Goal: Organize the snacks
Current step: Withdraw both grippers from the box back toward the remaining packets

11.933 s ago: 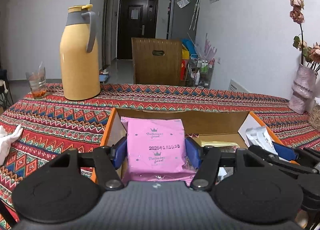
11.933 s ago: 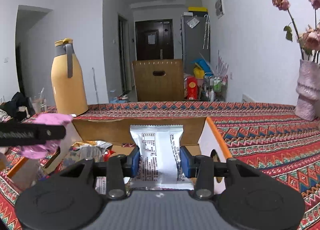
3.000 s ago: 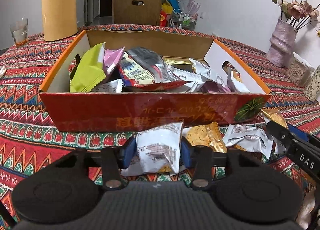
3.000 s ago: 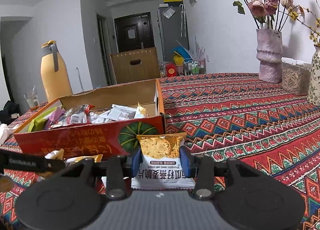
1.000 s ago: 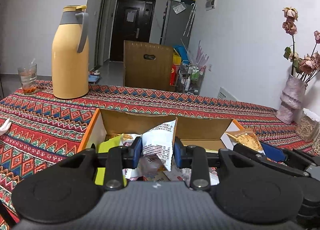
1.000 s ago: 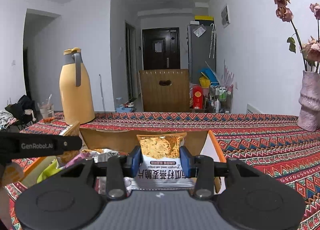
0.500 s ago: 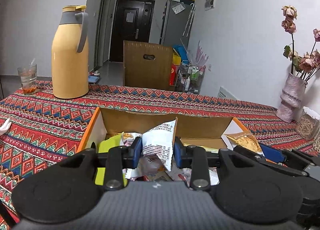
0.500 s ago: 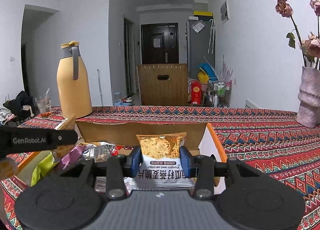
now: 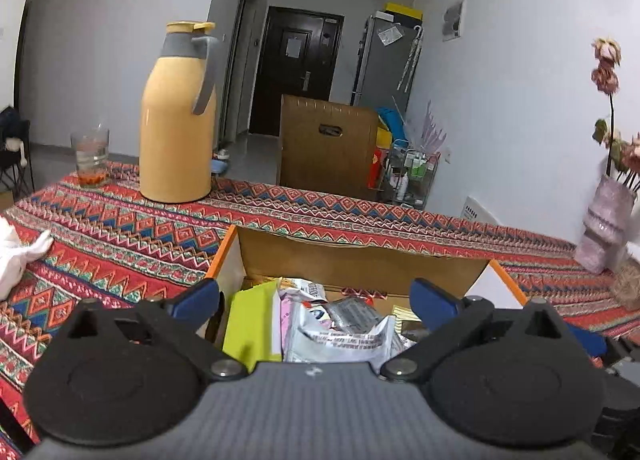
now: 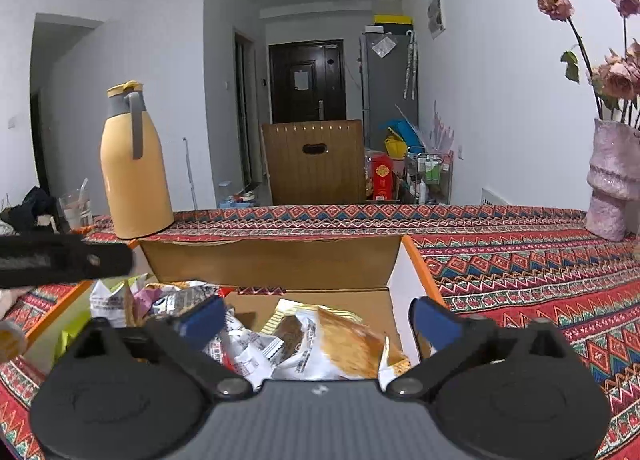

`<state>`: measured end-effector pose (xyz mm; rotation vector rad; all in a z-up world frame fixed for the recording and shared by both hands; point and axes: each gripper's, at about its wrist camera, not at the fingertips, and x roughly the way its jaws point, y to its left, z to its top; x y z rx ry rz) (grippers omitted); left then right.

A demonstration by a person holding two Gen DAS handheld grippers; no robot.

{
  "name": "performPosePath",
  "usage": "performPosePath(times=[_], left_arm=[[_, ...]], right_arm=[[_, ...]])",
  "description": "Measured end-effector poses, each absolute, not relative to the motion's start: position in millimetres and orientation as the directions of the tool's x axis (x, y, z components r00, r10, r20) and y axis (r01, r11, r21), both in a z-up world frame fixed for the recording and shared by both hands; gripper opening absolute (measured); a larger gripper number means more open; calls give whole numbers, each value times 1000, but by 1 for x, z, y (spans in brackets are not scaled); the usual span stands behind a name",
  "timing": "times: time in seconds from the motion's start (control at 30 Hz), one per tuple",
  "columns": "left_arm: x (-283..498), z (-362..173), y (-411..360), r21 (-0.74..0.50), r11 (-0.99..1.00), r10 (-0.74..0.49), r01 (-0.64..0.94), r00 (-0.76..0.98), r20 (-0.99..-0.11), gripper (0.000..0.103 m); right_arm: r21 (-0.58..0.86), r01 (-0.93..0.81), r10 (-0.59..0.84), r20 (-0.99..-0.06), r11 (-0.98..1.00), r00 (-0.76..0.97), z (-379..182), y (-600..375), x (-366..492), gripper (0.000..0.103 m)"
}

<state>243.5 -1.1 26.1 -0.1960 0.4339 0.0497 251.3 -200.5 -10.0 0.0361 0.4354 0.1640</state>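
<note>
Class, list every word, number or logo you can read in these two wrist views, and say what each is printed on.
No text reads clearly in either view.
White snack packet: rows of print, too small to read.
Crumpled white packet: print blurred.
Black bar at the left edge: marking blurred.
Red box in the background: gold emblem, illegible.
Paper on the door: unreadable.

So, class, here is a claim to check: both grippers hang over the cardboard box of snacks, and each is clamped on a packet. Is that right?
Not quite. Both do hang over the cardboard box, but neither is clamped on a packet. The left gripper and right gripper have just been opening; their jaws stand wide apart, with the snack packets lying loose in the box below, as both wrist views show.
</note>
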Motion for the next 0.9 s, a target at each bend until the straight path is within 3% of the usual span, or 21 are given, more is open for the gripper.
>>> performPosePath(times=[0.9], left_arm=[[210, 56, -8, -179, 982, -16, -59, 920, -392, 103]], right_arm=[[75, -104, 125, -383, 992, 915, 12, -213, 220, 103]])
